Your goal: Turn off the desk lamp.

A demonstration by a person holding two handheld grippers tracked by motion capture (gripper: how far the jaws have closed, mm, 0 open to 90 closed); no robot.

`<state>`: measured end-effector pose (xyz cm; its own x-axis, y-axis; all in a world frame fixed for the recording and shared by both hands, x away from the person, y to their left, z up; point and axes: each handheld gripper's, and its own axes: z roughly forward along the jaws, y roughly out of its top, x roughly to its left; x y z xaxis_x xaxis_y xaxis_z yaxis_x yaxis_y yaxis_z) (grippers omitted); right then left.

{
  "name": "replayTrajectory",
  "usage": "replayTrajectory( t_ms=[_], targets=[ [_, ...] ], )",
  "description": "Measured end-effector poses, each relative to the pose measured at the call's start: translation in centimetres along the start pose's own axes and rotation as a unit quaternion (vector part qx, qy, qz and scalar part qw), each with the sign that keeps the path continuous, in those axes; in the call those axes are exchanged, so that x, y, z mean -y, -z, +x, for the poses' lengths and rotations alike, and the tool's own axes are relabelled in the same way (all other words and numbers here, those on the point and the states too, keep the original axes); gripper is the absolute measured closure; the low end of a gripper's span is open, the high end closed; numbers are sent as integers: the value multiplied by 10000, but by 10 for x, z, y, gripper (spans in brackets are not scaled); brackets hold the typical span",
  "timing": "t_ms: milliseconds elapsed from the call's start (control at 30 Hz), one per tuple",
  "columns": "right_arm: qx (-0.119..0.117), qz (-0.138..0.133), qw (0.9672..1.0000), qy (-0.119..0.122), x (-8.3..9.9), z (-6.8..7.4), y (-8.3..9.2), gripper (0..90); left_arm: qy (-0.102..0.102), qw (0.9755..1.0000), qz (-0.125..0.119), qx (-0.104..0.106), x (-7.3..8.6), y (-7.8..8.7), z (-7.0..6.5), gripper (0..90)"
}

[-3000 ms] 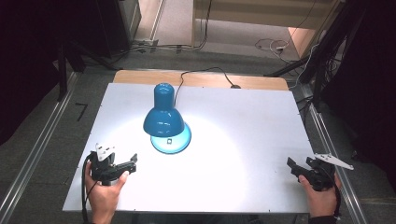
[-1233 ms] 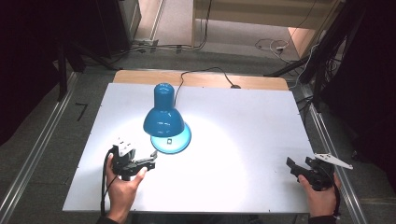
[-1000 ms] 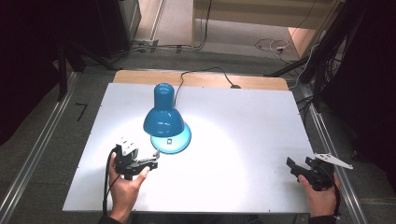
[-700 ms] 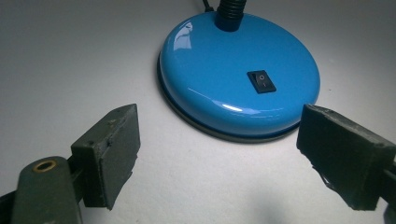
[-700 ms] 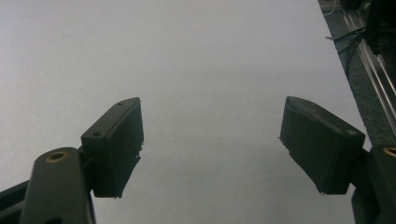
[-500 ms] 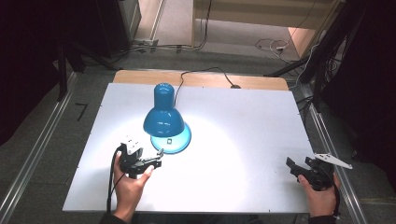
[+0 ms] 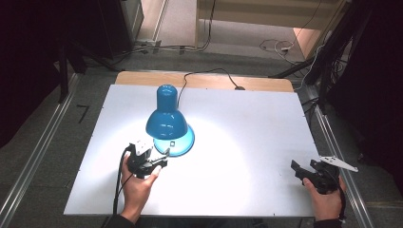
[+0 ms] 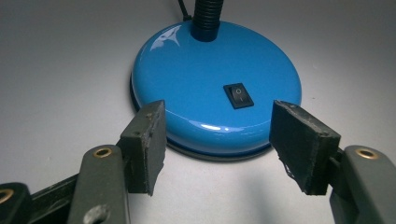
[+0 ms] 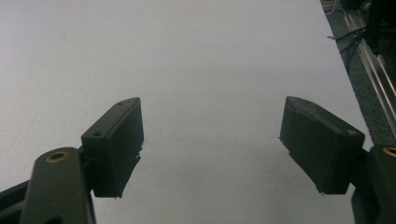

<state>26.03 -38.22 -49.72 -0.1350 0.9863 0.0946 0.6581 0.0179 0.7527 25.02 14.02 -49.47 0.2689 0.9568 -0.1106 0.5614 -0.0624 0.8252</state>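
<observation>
Left gripper (image 8: 217, 140), jaws just narrowing but still apart on nothing, faces our lamp base (image 8: 215, 84). Next we press the switch (image 8: 238, 95) at twelve o'clock with one pad.

Your left gripper (image 7: 160, 159) has travelled from the near left part of the table (image 7: 247, 142) up and to the right, so that it now sits just in front of the blue lamp base (image 8: 215, 84), where three seconds ago it lay well apart from it. Its jaws have just been closing and now stand part open, with nothing between them; in the left gripper view they point at the near rim of the base below the black rocker switch (image 8: 238, 95)
</observation>
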Motion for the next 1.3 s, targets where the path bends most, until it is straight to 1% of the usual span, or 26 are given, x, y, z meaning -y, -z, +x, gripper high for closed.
replayTrajectory(
  t_ms=[67,100,133,233,267,300,433,533,567,667,767,867,1067,1300],
  targets=[
    [4,2,10000,4,0,0,0,206,-23,10000,10,4,0,-1,0,424],
    [4,2,10000,4,0,0,0,206,-46,10000,5,8,0,-2,-1,424],
    [10,1,10000,9,0,0,0,206,-43,10000,-51,40,-1,-3,-2,485],
    [11,2,10000,13,0,0,0,207,-114,9998,-162,100,-1,-6,-2,619],
    [14,5,10000,17,0,0,-1,206,-114,9998,-162,100,-1,-6,-2,662],
    [12,8,10000,8,0,0,-1,206,-99,9996,-219,151,-2,-8,-3,696],
    [11,5,10000,18,0,0,-1,206,-153,9994,-242,189,-3,-12,-4,789],
    [6,9,10000,32,0,0,-1,207,-145,9993,-253,226,-3,-14,-6,863],
    [8,8,10000,24,0,0,-1,207,-181,9992,-263,222,-3,-16,-7,872],
    [10,8,10000,10,0,0,-1,206,-196,9992,-268,241,-3,-18,-8,900],
    [10,4,10000,13,0,0,-1,207,-228,9992,-241,217,-3,-20,-8,900],
    [9,-2,10000,27,0,0,-1,206,-227,9991,-252,241,-3,-22,-9,900],
    [2,11,10000,18,0,0,-1,207,-206,9990,-315,220,-4,-25,-11,900],
    [-3,9,10000,20,0,0,-1,207,-216,9991,-291,233,-3,-27,-11,900]
  ],
)
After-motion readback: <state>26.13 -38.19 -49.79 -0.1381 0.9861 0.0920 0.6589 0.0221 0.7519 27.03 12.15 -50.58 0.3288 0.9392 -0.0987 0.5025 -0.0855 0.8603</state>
